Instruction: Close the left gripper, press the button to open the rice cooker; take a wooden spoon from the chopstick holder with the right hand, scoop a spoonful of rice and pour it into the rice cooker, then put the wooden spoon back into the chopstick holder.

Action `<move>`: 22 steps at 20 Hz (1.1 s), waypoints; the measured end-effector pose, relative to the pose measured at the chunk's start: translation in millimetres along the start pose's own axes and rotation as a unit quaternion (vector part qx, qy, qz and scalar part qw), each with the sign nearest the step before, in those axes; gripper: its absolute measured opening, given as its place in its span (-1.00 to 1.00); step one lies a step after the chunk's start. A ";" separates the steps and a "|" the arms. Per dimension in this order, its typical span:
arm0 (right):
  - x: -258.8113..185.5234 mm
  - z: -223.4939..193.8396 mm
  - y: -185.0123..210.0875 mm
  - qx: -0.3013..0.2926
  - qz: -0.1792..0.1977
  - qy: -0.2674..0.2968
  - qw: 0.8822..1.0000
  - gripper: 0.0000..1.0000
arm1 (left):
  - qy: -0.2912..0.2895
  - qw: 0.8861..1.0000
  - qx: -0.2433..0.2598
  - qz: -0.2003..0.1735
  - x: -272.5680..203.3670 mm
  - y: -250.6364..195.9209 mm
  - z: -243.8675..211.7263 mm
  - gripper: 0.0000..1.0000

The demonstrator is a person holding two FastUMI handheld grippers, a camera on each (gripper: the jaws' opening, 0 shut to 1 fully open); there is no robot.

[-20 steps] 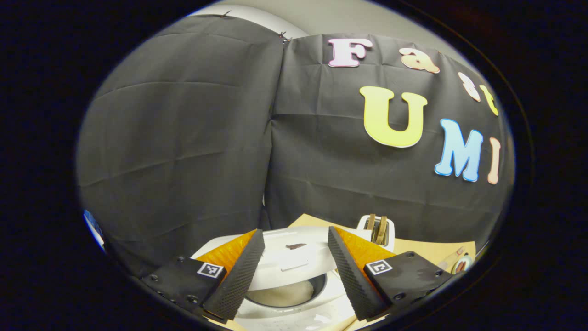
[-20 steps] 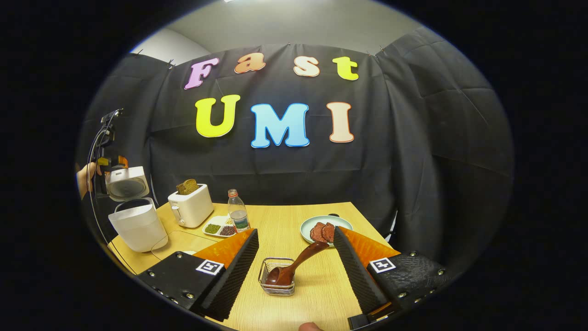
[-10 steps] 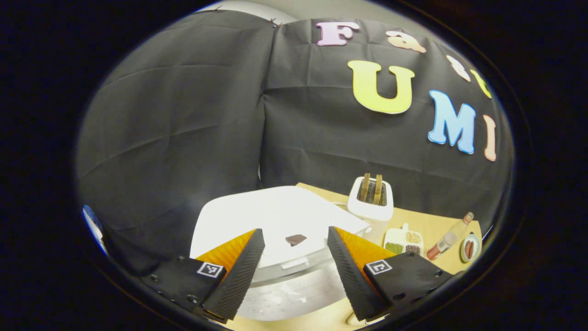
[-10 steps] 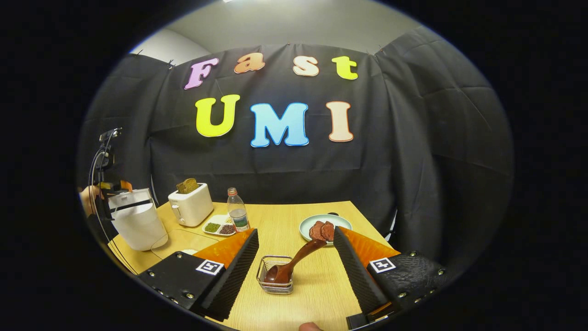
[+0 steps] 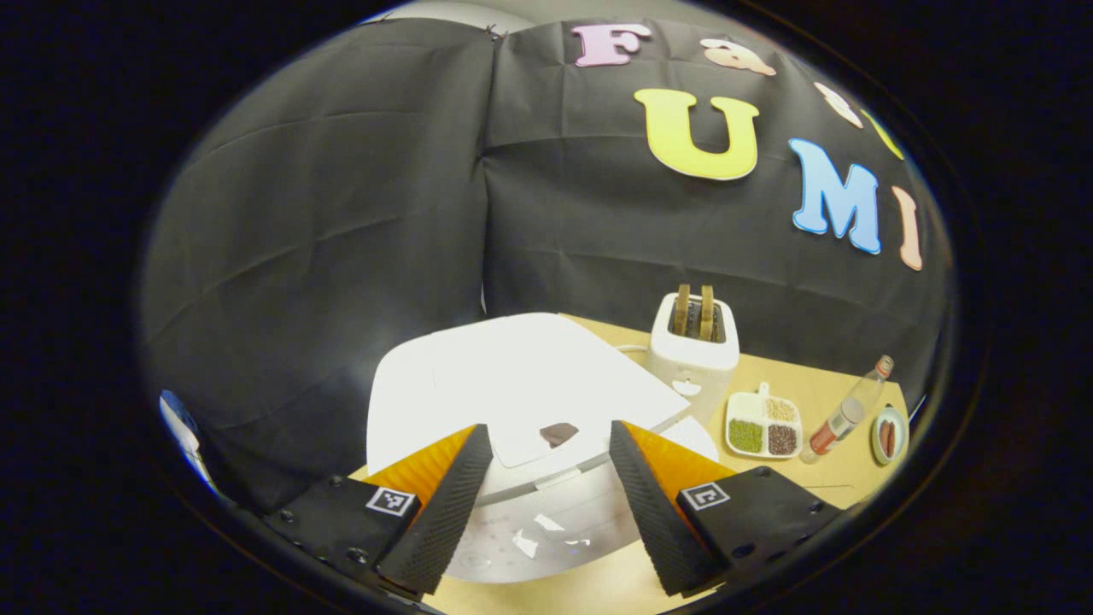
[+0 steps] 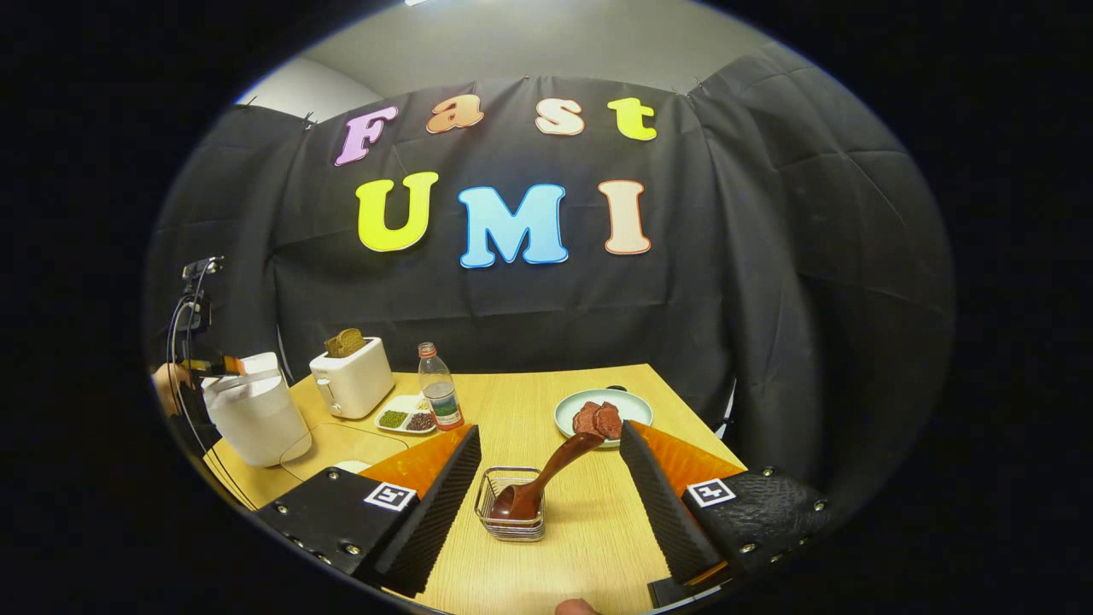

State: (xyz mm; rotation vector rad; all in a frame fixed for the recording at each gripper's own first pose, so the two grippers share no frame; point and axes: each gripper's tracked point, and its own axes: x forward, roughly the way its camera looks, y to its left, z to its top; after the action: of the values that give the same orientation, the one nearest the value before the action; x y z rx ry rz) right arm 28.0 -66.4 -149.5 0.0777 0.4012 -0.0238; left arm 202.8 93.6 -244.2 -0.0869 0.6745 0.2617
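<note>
Both grippers stand apart, empty: your left gripper (image 5: 544, 504) now hovers over the rice cooker (image 5: 521, 401), whose lid has swung down shut. Your right gripper (image 6: 546, 504) waits above the wooden spoon (image 6: 546, 480), back in the chopstick holder (image 6: 511, 528) on the desk (image 6: 529, 401); task looks finished.

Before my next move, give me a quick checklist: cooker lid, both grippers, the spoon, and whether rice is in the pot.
1. Lid of the rice cooker open for pouring: not ok, it lies down flat.
2. Left gripper closed for pressing the button: not ok, its fingers stand apart over the lid's front edge.
3. Wooden spoon in the chopstick holder: ok, bowl end down, handle leaning out to the right.
4. Right gripper free to grasp: ok, open and holding nothing, with the holder ahead between its fingers.
5. Rice in the pot: cannot tell, the lid hides it.
</note>
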 end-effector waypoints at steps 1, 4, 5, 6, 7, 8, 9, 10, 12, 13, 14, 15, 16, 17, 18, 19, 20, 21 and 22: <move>0.2 -0.4 1.2 0.000 0.001 0.000 1.000 0.99 | 0.008 1.000 0.000 0.000 0.8 -0.1 -3.9 0.95; 3.4 -2.0 7.7 -0.005 0.006 0.001 1.000 0.99 | 0.008 1.000 0.014 -0.001 -0.4 0.1 -6.4 0.95; 4.4 -2.3 10.2 -0.006 0.008 0.001 1.000 0.99 | 0.016 1.000 0.001 -0.003 0.7 0.2 -6.9 0.94; 5.9 -3.6 13.2 -0.005 0.012 0.003 1.000 0.99 | 0.018 1.000 -0.011 -0.004 -0.7 1.1 -5.5 0.96; 6.1 -3.2 16.2 -0.004 0.015 0.004 1.000 0.99 | 0.016 1.000 -0.012 -0.005 -2.3 -2.6 -4.9 0.97; 6.6 -2.8 20.6 -0.002 0.020 0.003 1.000 0.99 | 0.008 1.000 -0.003 -0.007 -2.2 -1.7 -4.6 0.96; 6.6 0.5 24.8 -0.002 0.025 0.001 1.000 0.99 | 0.005 1.000 0.004 -0.011 -2.6 -1.6 -4.5 0.95; 7.1 6.3 29.0 -0.005 0.028 -0.004 1.000 0.99 | -0.004 1.000 0.002 -0.018 -3.0 -3.7 -1.6 0.95; 7.5 19.3 33.8 -0.009 0.033 -0.017 0.999 0.99 | -0.011 0.999 -0.016 -0.036 -8.1 -6.6 0.1 0.94; 6.9 26.6 36.9 -0.010 0.037 -0.023 0.999 0.99 | -0.017 0.999 -0.025 -0.045 -12.5 -8.0 3.3 0.95; 7.0 33.4 40.4 -0.010 0.040 -0.029 0.999 0.99 | -0.025 0.998 -0.027 -0.052 -17.8 -7.2 6.2 0.93; 6.2 40.1 43.6 -0.010 0.043 -0.035 0.998 0.99 | -0.039 0.997 -0.025 -0.059 -24.4 -7.9 11.2 0.96; 3.9 46.5 48.3 -0.010 0.048 -0.041 0.998 0.99 | -0.056 0.996 -0.020 -0.070 -35.3 -9.8 19.3 0.99; 1.2 54.4 53.1 -0.012 0.053 -0.050 0.997 0.99 | -0.075 0.993 -0.013 -0.086 -49.0 -9.9 27.6 0.99; -0.5 62.1 57.9 -0.015 0.057 -0.058 0.997 0.99 | -0.094 0.991 -0.006 -0.098 -62.9 -13.8 35.3 0.99; -2.2 70.2 62.7 -0.017 0.061 -0.067 0.996 0.98 | -0.112 0.988 0.001 -0.110 -76.1 -17.3 45.0 0.96; -2.8 77.8 67.1 -0.017 0.064 -0.074 0.995 0.99 | -0.131 0.984 0.007 -0.122 -90.0 -19.0 54.9 0.94; -5.3 84.2 71.2 -0.016 0.067 -0.081 0.994 0.99 | -0.150 0.980 0.010 -0.131 -106.7 -21.1 65.4 0.94; -7.5 92.4 76.8 -0.011 0.071 -0.087 0.994 0.99 | -0.171 0.975 0.014 -0.140 -122.4 -23.4 74.9 0.99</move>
State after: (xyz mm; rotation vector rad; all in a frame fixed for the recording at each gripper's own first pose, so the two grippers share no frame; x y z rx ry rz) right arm 60.0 2.9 -56.4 0.0813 0.2211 0.1144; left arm 162.7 57.5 -109.2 -0.1059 0.3177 -0.0063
